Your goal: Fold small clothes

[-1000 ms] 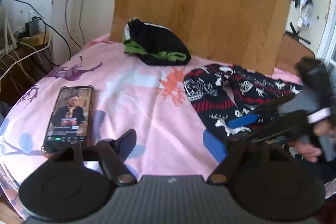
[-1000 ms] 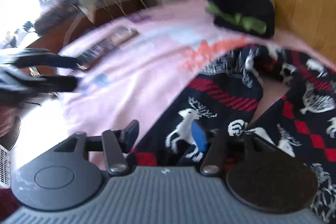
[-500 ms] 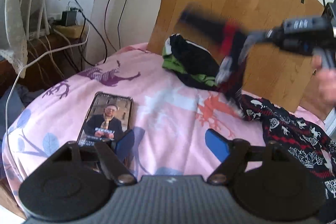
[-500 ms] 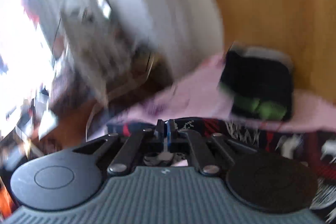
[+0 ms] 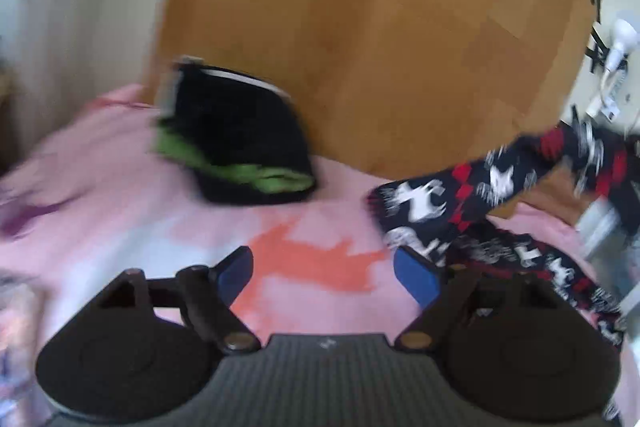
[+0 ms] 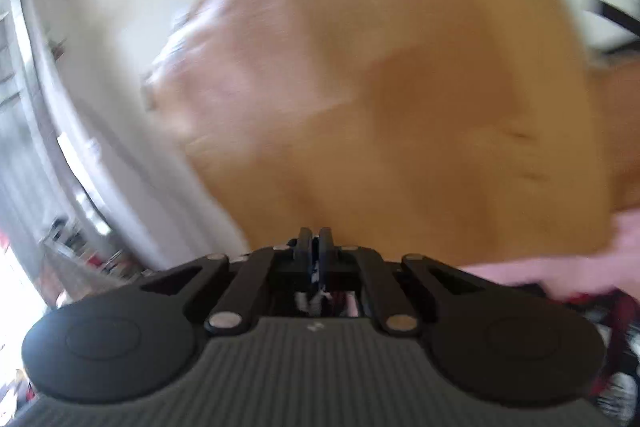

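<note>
The left claw (image 5: 324, 273) is hanging spread wide at the bottom centre of its frame, its two blue pads (image 5: 236, 271) well apart with nothing between them, over a pink printed cloth (image 5: 120, 195) whose orange deer shape is lying right between the fingers. The right claw (image 6: 315, 247) is sitting pressed together at the lower middle of its own frame, pinching a bit of dark knitted fabric that is showing just below the fingertips.

That fabric belongs to the reindeer-patterned garment (image 5: 472, 195), a soft knit in navy, red and white. In the left view it is stretching up from the cloth at centre right toward the right edge, its lower part lying crumpled on the pink cloth at lower right. In the right view a sliver of it is showing at the lower right edge.

Further out, a folded black-and-green garment (image 5: 240, 143) is resting on the cloth at centre left, a compact rounded bundle, just before a smooth wooden board (image 5: 360, 47) filling the upper frame. The right view is heavily blurred.

Half a second ago the left view was showing a phone on the cloth at lower left; now only a blur is sitting there. The lifted garment has swung from the frame's upper middle to the right edge
</note>
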{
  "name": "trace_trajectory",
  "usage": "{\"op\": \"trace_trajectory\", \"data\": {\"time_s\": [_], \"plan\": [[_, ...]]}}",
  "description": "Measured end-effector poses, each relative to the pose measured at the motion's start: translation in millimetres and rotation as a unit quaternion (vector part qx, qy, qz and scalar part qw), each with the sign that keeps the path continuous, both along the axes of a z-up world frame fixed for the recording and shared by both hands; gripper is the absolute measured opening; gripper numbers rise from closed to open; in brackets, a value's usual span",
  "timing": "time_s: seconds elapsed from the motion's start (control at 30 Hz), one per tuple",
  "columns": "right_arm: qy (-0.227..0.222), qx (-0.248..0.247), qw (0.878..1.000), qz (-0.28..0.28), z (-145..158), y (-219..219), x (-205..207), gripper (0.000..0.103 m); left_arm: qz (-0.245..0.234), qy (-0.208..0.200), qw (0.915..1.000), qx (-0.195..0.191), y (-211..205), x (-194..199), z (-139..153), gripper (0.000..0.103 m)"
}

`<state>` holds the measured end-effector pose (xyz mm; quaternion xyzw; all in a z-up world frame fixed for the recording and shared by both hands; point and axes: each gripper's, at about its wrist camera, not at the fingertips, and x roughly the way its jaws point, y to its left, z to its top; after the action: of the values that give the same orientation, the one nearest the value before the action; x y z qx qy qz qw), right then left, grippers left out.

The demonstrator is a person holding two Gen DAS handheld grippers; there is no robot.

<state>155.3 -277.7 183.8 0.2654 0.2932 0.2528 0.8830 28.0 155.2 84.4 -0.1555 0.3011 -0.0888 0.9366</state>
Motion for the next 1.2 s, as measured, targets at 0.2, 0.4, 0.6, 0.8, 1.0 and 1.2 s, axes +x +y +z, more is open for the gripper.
{"op": "trace_trajectory", "data": {"time_s": [0.2, 0.4, 0.6, 0.8, 1.0, 1.2], "plan": [[0.105, 0.007, 0.990, -0.095, -104, -99, -20, 0.010, -0.076, 0.078, 0.9940, 0.000, -81, 122, -34, 0.087], [0.149, -0.010, 0.980, -0.133, -154, -134, -45, 0.040, -0.079, 0.106, 0.9905, 0.038, -126, 163, -64, 0.018], [0.100, -0.123, 0.982, -0.102, -150, -118, -59, 0.049, -0.042, -0.016, 0.9968, 0.067, -117, 149, -38, 0.011], [0.091, -0.178, 0.969, -0.146, -156, -124, -60, 0.050, -0.023, 0.023, 0.9935, 0.110, -125, 146, -83, 0.052], [0.088, -0.194, 0.963, -0.164, -156, -135, -59, 0.051, -0.024, 0.034, 0.9970, 0.065, -105, 143, -85, 0.056], [0.118, -0.210, 0.961, -0.135, -165, -123, -52, 0.006, -0.024, 0.034, 0.9971, 0.063, -104, 144, -86, 0.056]]}}
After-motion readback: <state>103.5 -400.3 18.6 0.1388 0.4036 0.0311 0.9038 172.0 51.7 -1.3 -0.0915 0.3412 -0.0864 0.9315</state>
